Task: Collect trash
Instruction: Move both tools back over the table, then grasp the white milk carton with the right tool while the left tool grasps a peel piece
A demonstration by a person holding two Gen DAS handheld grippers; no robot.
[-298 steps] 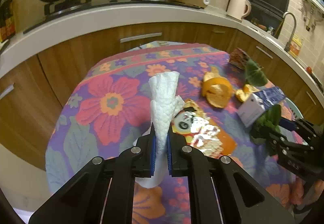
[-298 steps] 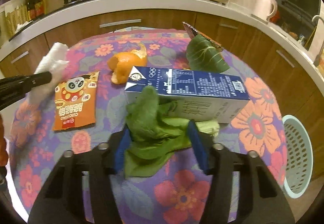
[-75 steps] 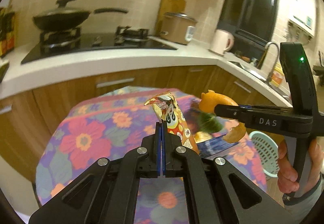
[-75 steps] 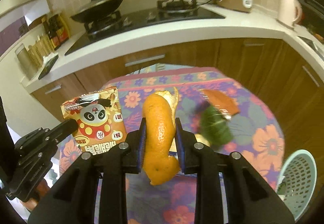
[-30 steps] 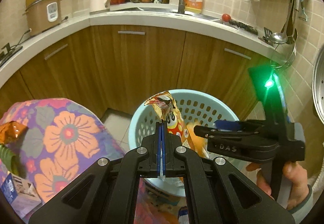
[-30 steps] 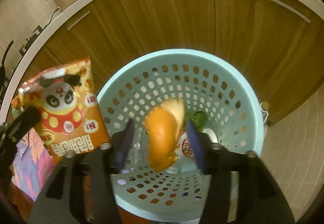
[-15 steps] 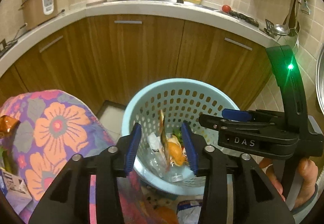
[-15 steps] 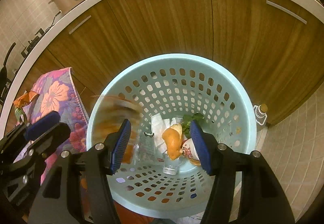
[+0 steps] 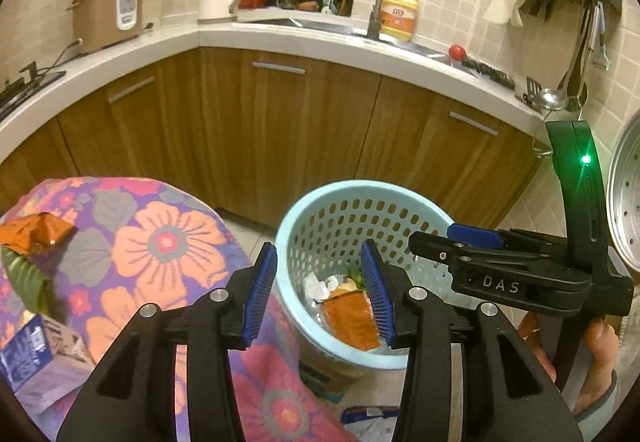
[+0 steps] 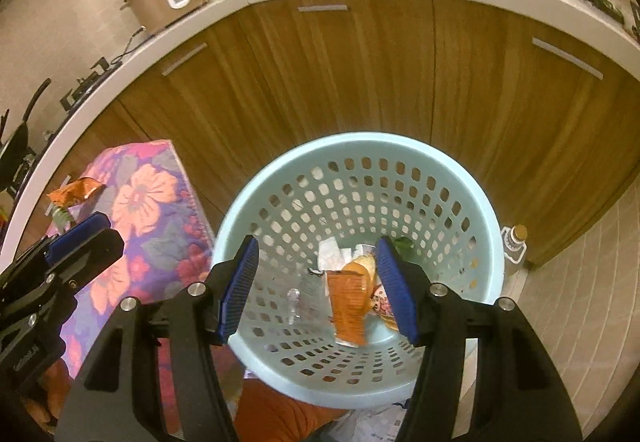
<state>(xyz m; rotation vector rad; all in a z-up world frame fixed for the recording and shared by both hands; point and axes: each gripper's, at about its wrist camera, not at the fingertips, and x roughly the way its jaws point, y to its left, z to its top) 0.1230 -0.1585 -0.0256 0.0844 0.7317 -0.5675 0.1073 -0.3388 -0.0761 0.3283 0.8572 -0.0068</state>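
The light blue perforated basket (image 9: 360,187) (image 10: 360,140) stands on the floor beside the flower-cloth table (image 9: 160,238). Inside it lie the orange snack bag (image 9: 352,318) (image 10: 348,306), an orange peel (image 10: 362,262), white tissue and some greens. My left gripper (image 9: 318,262) hovers over the basket's near rim, its jaws opening with nothing between them. My right gripper (image 10: 318,254) stands open and empty above the basket. In the left wrist view the right gripper (image 9: 436,238) reaches in from the right. On the table remain an orange wrapper (image 9: 36,232), a green leaf (image 9: 24,278) and a blue-white carton (image 9: 36,350).
Wooden cabinets (image 9: 280,130) under a white counter curve closely behind the basket. A small bottle (image 10: 514,242) stands on the floor right of the basket. Paper scraps (image 9: 368,418) lie on the floor by its base. A hand (image 9: 592,346) holds the right gripper.
The orange peel fell out of the open right gripper into the basket. The left gripper opened and the snack bag dropped in. Both grippers have lifted slightly.
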